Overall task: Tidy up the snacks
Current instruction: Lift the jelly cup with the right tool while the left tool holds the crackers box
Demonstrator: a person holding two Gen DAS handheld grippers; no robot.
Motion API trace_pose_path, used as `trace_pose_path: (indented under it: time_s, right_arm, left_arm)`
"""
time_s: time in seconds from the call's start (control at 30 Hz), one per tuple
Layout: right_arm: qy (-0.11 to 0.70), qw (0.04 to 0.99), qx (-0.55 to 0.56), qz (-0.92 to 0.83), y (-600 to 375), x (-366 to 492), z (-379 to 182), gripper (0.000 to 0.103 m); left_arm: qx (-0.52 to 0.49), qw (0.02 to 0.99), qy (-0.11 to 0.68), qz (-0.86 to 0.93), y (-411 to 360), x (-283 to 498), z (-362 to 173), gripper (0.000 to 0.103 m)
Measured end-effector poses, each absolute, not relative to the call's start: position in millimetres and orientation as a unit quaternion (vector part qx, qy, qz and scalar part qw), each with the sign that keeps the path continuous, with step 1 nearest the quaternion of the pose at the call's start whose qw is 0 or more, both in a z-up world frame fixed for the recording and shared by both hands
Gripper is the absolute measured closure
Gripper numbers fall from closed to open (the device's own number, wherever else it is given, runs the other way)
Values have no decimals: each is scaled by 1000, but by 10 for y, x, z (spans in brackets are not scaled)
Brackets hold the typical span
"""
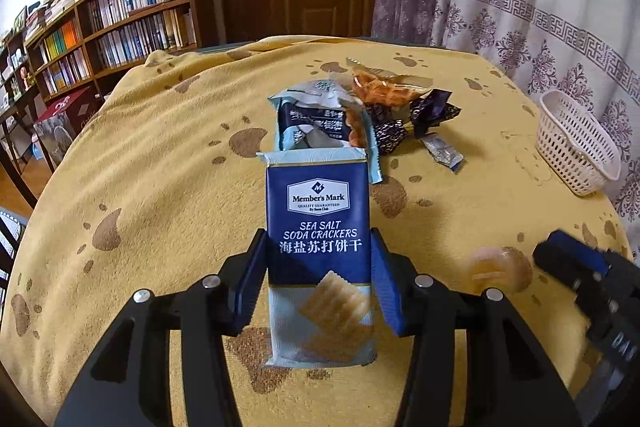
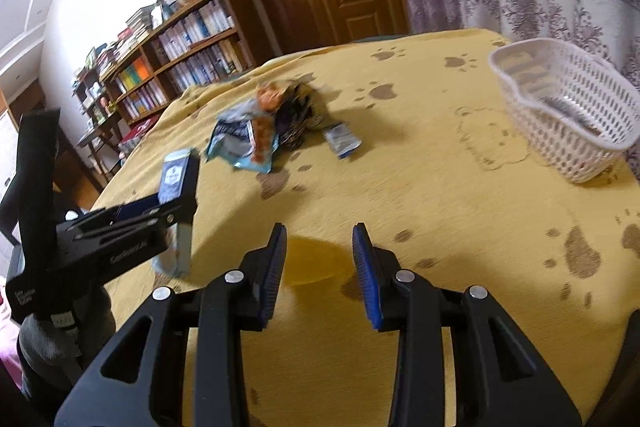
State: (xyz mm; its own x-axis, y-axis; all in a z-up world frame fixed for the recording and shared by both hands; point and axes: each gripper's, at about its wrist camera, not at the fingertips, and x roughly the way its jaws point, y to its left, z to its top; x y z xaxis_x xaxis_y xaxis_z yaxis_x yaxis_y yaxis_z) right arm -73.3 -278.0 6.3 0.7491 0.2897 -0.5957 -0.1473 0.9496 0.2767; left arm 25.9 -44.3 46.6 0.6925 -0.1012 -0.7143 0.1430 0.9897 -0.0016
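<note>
Clamped across its middle by the left gripper [image 1: 318, 279], the cracker packet [image 1: 318, 223] hangs over the table [image 1: 160, 167], while the right gripper [image 2: 320, 267] pinches a yellowish snack [image 2: 316, 259] that may slip before reaching the basket [image 2: 568, 147].

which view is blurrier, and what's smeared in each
The right wrist view is blurrier: the snack pile and basket are smeared, and the round yellow snack between the right gripper's fingers is a soft blob. The left wrist view is mostly sharp, with readable print on the cracker packet; only its lower right corner smears.
</note>
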Motion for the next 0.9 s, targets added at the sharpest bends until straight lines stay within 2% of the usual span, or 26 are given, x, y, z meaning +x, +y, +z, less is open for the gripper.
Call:
trace_pose_path:
  time_s: [0.2, 0.37, 0.4, 0.43, 0.5, 0.6, 0.67, 0.9]
  right_arm:
    - [318, 936, 116, 95, -2987, -732, 172, 68]
    - [341, 920, 152, 119, -3042, -697, 87, 66]
    - [348, 916, 156, 125, -3027, -694, 55, 59]
    - [356, 911, 162, 133, -3000, -698, 16, 46]
    - [367, 902, 175, 145, -2960, -704, -49, 35]
    - [384, 891, 181, 163, -2870, -684, -136, 33]
    - [395, 886, 177, 167, -2800, -637, -195, 28]
    - [409, 882, 160, 170, -2550, -468, -258, 27]
  left_arm:
    - [35, 921, 381, -72, -518, 245, 506, 53]
    - [33, 920, 384, -71, -507, 248, 501, 53]
    - [32, 920, 385, -69, -495, 251, 496, 53]
    - [31, 920, 385, -67, -484, 254, 494, 53]
    - [28, 920, 386, -64, -458, 256, 492, 53]
    - [26, 920, 385, -63, -423, 255, 496, 53]
    - [24, 920, 385, -62, -409, 252, 498, 53]
    - [17, 920, 387, -56, -343, 250, 473, 53]
